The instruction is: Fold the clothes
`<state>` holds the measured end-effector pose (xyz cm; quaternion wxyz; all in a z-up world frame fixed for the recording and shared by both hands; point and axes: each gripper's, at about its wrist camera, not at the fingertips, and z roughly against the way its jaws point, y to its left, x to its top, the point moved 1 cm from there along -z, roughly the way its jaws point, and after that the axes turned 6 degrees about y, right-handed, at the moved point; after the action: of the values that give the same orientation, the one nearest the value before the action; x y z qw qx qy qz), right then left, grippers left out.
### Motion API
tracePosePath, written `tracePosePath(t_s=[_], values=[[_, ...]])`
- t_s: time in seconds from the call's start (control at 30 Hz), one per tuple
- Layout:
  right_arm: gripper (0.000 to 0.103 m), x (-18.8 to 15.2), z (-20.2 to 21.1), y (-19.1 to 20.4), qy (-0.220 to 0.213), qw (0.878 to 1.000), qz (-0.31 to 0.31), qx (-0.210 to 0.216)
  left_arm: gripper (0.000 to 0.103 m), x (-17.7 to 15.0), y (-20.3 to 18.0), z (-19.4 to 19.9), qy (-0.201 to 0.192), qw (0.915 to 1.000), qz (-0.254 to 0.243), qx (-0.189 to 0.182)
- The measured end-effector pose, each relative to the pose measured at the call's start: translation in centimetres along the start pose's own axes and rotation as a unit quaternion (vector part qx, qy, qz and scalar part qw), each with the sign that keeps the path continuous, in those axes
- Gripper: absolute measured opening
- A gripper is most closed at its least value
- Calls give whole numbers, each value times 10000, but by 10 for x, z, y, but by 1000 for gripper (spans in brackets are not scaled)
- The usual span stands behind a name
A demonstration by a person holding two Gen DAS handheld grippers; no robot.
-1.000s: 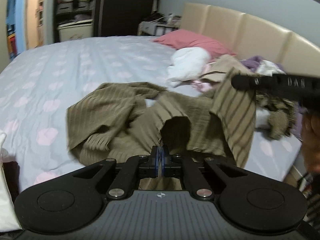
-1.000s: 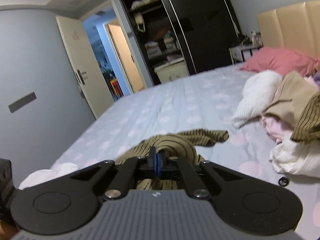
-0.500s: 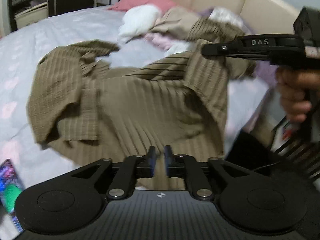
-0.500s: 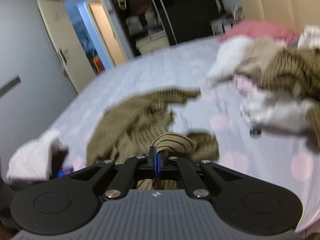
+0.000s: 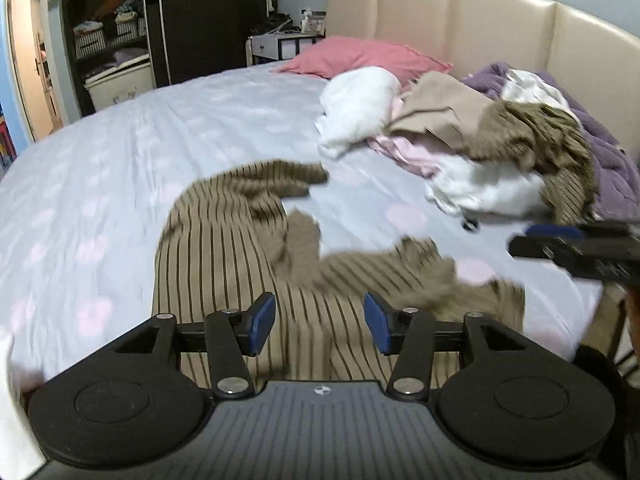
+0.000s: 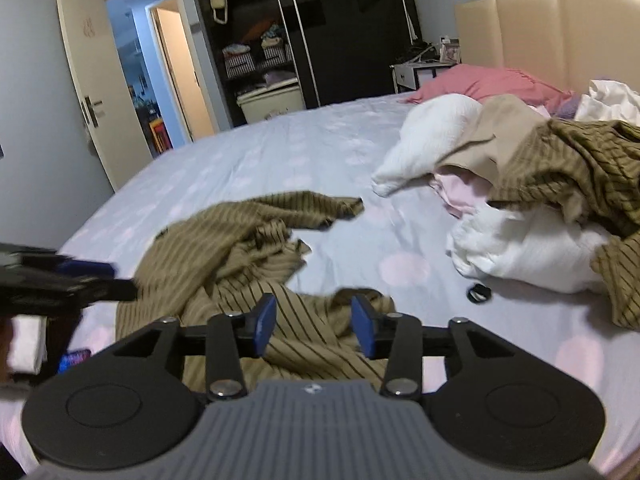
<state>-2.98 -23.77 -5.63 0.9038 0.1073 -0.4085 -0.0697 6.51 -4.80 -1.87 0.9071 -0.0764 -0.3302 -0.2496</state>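
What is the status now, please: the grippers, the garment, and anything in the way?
Left gripper open, empty. Right gripper open, empty. Striped brown garment spread rumpled on bed, unfolded. Clothes pile beside it, apart.

striped brown garment (image 5: 224, 264) | crumpled, partly spread | on bed; near edge; released

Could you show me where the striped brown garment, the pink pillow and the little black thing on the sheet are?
striped brown garment (image 5: 216, 264), left wrist view, flat striped panel.
pink pillow (image 5: 360, 58), left wrist view, its top face.
small black object (image 6: 479, 293), right wrist view, its middle.
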Motion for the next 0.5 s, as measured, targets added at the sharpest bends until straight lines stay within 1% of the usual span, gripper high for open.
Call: tracePosePath(t_s=[0.07,0.17,0.3,0.37,0.4,0.5], values=[[49,6,-4,2,-91,10000,32,9,48,17,2,-12,-59,9999,-53,84],[52,13,-12,5,-172,9998,79,36,48,33,-5,-46,116,9989,-376,263],[57,15,-38,7,69,9997,175,144,48,40,-12,-94,448,9928,-925,615],[58,16,-52,7,187,9994,242,162,48,39,-10,-114,598,9900,-1050,731],[58,16,-58,7,241,9992,267,167,47,40,-9,-122,653,9890,-1098,742],[60,16,-79,6,404,9986,309,171,44,40,-6,-140,705,9871,-1336,521]])
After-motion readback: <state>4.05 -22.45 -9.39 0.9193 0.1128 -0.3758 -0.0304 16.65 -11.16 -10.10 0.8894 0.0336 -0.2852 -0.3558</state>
